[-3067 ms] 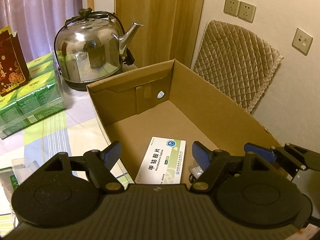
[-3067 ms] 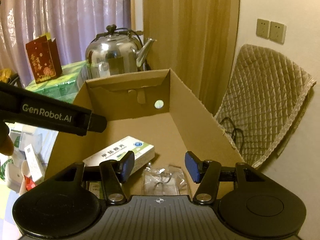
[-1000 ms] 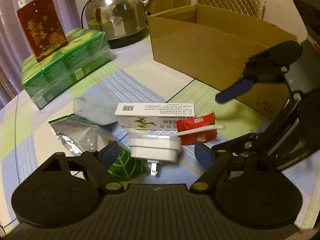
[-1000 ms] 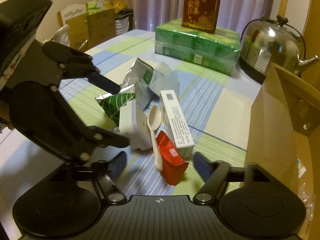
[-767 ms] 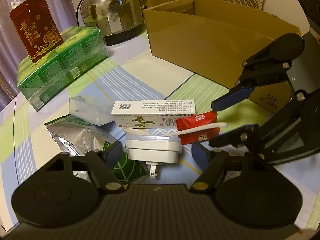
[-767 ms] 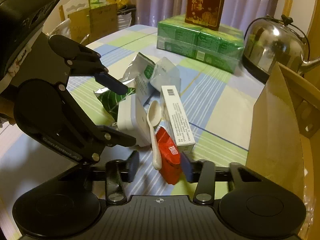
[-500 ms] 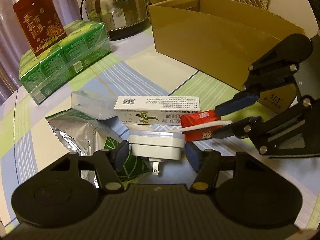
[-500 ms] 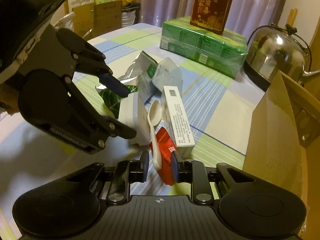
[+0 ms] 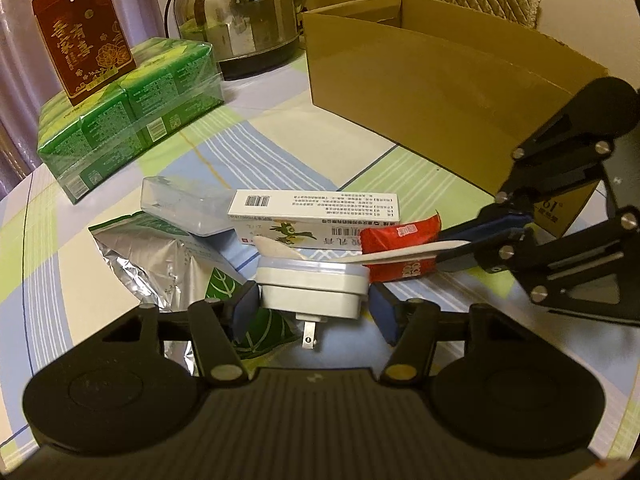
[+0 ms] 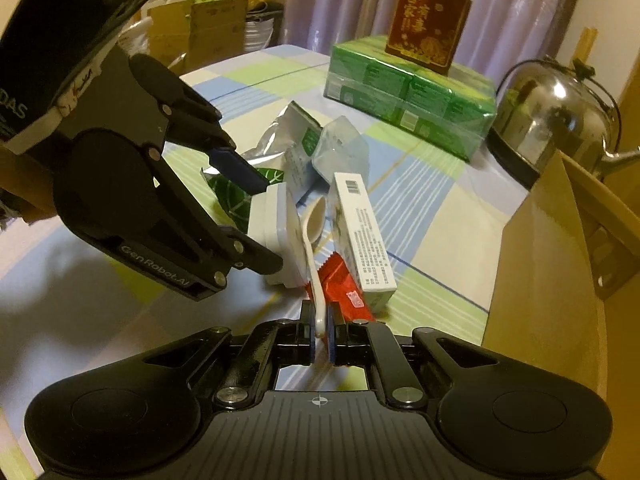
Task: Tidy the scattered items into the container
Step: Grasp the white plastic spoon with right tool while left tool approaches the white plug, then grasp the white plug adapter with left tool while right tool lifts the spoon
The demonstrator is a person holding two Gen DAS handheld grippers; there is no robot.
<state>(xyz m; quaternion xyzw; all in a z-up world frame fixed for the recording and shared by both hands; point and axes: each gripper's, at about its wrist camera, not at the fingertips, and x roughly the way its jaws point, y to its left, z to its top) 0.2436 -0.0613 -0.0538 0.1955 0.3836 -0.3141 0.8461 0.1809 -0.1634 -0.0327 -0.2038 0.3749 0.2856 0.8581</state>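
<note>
Right claw (image 10: pixel 320 344): clenched on the spoon (image 10: pixel 314 240) handle tip, blue pads pinching it from both sides.
Left claw (image 9: pixel 312 312): spread wide, pads flanking the charger (image 9: pixel 312 286); left pad looks in contact or nearly so, right pad just short of it; not yet gripping.
Spoon: thin, light, stiff plastic by the look; bowl resting over the charger top, handle reaching across the red packet (image 9: pixel 400 252). Held at the very end, so likely to pivot or slip if swung fast; best lifted straight up first.
Charger: white, boxy, hard-shelled, prongs (image 9: pixel 308 334) pointing at the left camera. Probably the heaviest piece in the pile; smooth flat sides, so squeeze squarely across the body, clear of the prongs.
Other clutter: white carton (image 9: pixel 316 216), foil pouch (image 9: pixel 160 256), clear case (image 9: pixel 180 210), all touching or overlapping in one heap on the counter (image 9: pixel 280 128). Pouch soft and crinkly, carton light and crushable.
Box (image 9: pixel 440 76): open-topped cardboard, beyond the heap in the left view, at the right edge in the right view; near wall tall, so items need to go up and over its rim.
Room: striped counter bare between heap and box. Kettle (image 9: pixel 240 12) and green packs (image 9: pixel 132 112) well apart from that path. Claws close together; risk of clashing if both lift at once.
</note>
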